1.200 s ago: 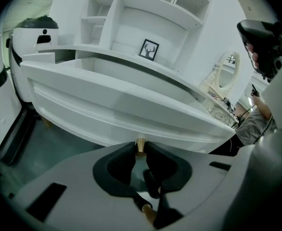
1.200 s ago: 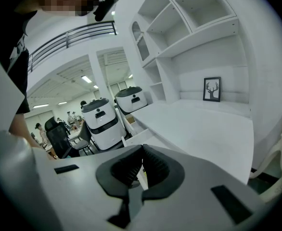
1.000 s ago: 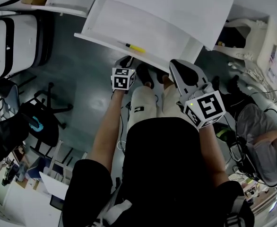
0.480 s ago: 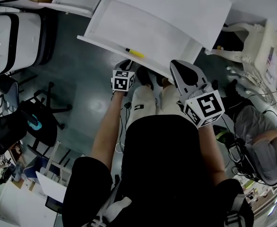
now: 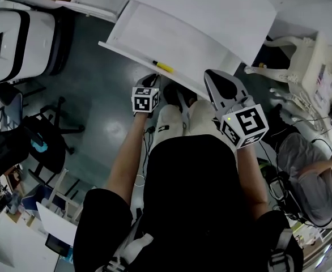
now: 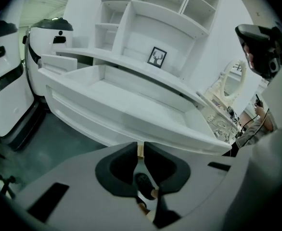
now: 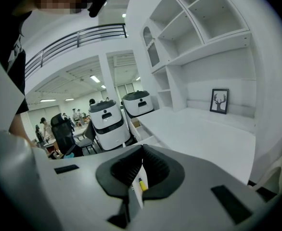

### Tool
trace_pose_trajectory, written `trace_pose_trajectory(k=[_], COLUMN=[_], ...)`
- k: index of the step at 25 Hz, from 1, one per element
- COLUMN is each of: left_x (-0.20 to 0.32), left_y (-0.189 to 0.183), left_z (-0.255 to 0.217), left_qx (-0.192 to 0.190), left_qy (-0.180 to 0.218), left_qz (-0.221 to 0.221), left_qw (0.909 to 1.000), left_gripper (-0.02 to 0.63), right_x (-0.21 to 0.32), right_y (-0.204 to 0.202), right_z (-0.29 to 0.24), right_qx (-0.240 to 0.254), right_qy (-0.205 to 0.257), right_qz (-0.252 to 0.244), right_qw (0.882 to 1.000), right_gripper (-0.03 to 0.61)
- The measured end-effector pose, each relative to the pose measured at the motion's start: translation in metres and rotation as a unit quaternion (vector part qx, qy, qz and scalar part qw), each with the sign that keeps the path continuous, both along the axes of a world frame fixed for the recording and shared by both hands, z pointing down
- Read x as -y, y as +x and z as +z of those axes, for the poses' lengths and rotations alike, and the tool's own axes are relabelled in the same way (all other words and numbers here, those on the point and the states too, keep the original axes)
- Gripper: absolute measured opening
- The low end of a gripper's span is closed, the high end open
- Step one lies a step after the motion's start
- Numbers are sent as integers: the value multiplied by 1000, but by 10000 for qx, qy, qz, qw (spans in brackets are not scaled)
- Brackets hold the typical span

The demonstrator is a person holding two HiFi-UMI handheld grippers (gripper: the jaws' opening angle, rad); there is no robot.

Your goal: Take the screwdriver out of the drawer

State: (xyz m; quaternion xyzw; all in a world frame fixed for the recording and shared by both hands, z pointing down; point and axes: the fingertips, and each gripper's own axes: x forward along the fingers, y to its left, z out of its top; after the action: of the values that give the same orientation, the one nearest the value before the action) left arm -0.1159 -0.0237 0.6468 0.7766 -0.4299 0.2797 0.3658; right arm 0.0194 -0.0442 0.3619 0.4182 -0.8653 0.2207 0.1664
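The white drawer (image 5: 149, 35) stands pulled out from under the desk top. A yellow-handled screwdriver (image 5: 164, 67) lies inside it, along the front wall. My left gripper (image 5: 150, 79) hovers just before that wall, below and left of the screwdriver. Its jaws have just been closing; a thin slit still shows between them and nothing is in it. In the left gripper view the drawer front (image 6: 131, 126) hides the screwdriver from the left gripper (image 6: 140, 146). My right gripper (image 5: 213, 77) hangs shut and empty to the right. The screwdriver (image 7: 141, 183) shows through the hollow of the right gripper (image 7: 142, 148).
Two white machines (image 5: 10, 30) stand at the left, with an office chair (image 5: 44, 146) nearer. A white ornate chair (image 5: 293, 44) and a seated person (image 5: 307, 169) are at the right. A framed deer picture (image 6: 156, 57) stands on the desk under shelves. My own legs (image 5: 174, 115) are below the grippers.
Both grippers have lifted a little toward the drawer's front edge. The screwdriver lies where it was in the open drawer.
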Motion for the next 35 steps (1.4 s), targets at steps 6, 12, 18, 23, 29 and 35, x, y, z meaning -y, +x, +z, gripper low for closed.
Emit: trace_pose_trajectory(k=[6,12,18,23,29,35], left_x=[9,13,17,15,14,8], left_y=[-4,-4,1,10,16,5], left_z=[-47,-101,-148,-177,-205,-211], left_qx=[-165,-221,-319,-340,-440,-464], left_qy=[370,758,1167,1429,1610,1623], left_qz=[-526,-925,-1392,-1591,-1810,-1977], left_qw=[9978,9926,9829,9763,9692,9656], left_gripper=[35,26,26,26,26,26], right_x=[18,37,51,48,41,39], right_y=[7,6,-4,-14,-29,-55], right_z=[13,29,56,94,157,214], right_qx=[-25,-6,-115,-240,-573,-860], right_qy=[-174,-341,-491,-797,-1491,-1901], right_qz=[-385,-872,-1510,-2028,-2615,-3118], right_qw=[9991,9956,9873,9757,9519,9269], right_gripper=[18,18,18,18,54,88])
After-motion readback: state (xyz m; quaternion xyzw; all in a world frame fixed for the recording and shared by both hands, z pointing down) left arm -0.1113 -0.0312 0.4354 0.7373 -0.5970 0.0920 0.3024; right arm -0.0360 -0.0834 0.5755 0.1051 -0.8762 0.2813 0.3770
